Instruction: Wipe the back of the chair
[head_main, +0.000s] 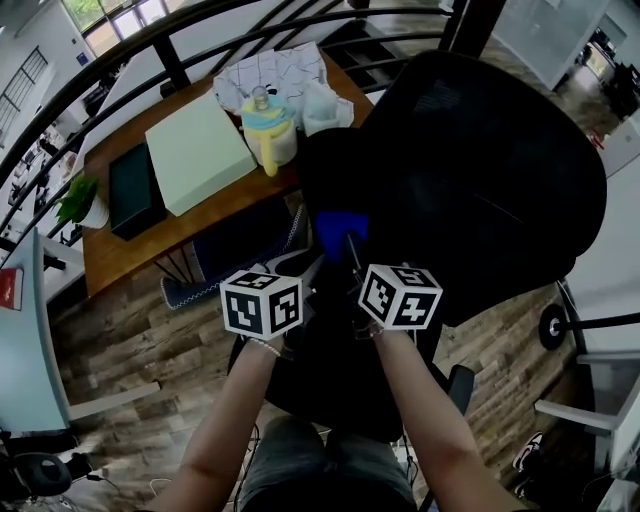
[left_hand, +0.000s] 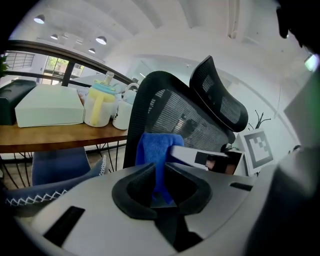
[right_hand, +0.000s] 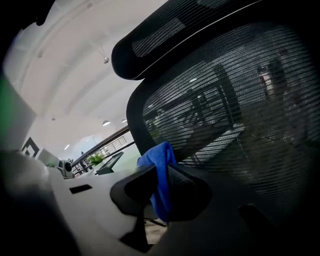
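Left gripper (left_hand: 160, 175): jaws clamped on cloth (left_hand: 156, 147).
Right gripper (right_hand: 161, 180): jaws clamped on the same cloth.
Technique: press flat against mesh back (right_hand: 240, 110), stroke evenly.

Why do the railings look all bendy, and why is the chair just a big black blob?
Head view: the wide lens bends the railing, and the dark chair probably soaks up light, so little detail shows. Left gripper view: the nearby tongs blur; the cloth looks sharper. Right gripper view: a bright ceiling backlights the chair.

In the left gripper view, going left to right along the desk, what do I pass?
Dark case, pale green box, yellow jug, white mug, then the black mesh chair back.
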